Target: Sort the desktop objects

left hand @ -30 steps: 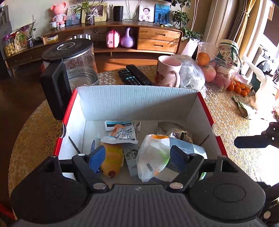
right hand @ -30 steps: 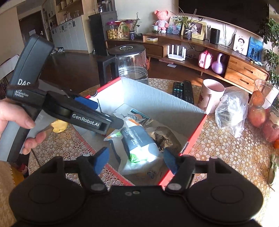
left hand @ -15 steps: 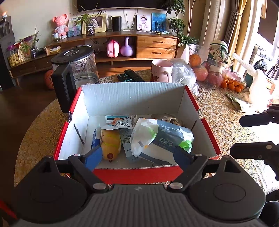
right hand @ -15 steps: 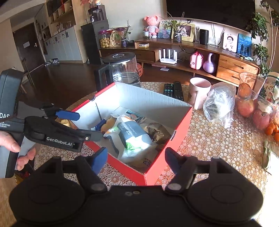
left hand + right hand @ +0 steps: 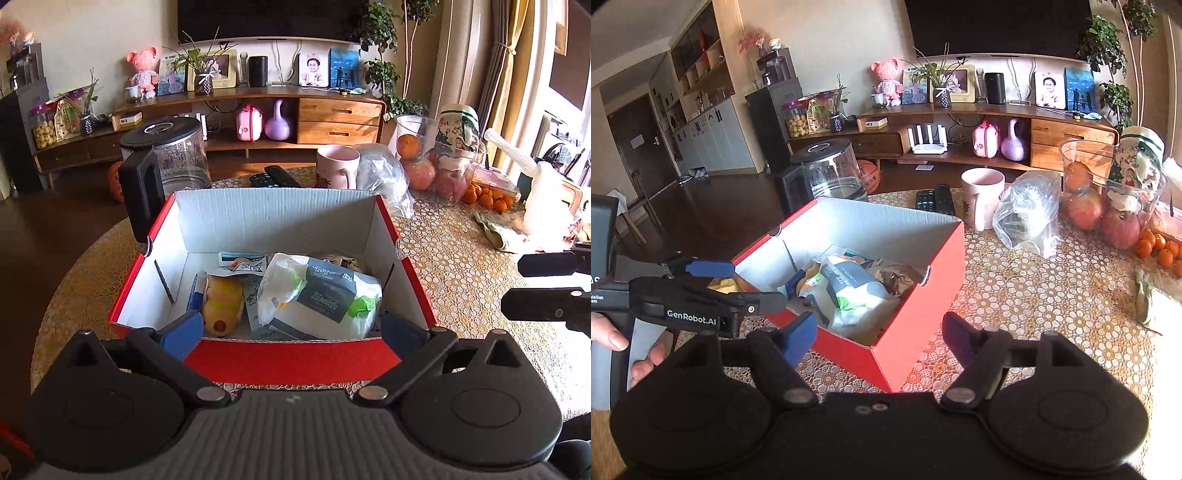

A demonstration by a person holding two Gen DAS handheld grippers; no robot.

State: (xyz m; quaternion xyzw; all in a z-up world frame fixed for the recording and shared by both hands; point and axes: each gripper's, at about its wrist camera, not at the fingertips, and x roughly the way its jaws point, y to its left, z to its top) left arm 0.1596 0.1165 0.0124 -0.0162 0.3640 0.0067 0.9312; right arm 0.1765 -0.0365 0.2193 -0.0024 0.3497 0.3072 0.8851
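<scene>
A red cardboard box (image 5: 280, 221) with white inside walls stands on the lace-covered table. In it lie a grey and white tissue pack (image 5: 321, 299), a yellow soft toy (image 5: 221, 302), a blue pen (image 5: 192, 291) and small sachets (image 5: 242, 262). My left gripper (image 5: 291, 334) hangs just before the box's near wall. Its jaws are opening wide and nothing is between them. My right gripper (image 5: 878, 336) faces the box's near corner (image 5: 916, 306) with its jaws apart and nothing in them. In the right wrist view the tissue pack (image 5: 849, 284) shows inside the box, with the left gripper (image 5: 746, 284) beside it.
Behind the box stand a glass kettle (image 5: 173, 155), two remotes (image 5: 275, 177), a pink mug (image 5: 336, 166) and a clear plastic bag (image 5: 384, 177). A fruit tub (image 5: 436, 162) and tangerines (image 5: 487, 195) sit at the far right. A hand (image 5: 613, 339) holds the left gripper.
Both grippers drew back from inside the box to its near side. The left jaws spread wider, and the tissue pack that stood between them now lies flat in the box.
</scene>
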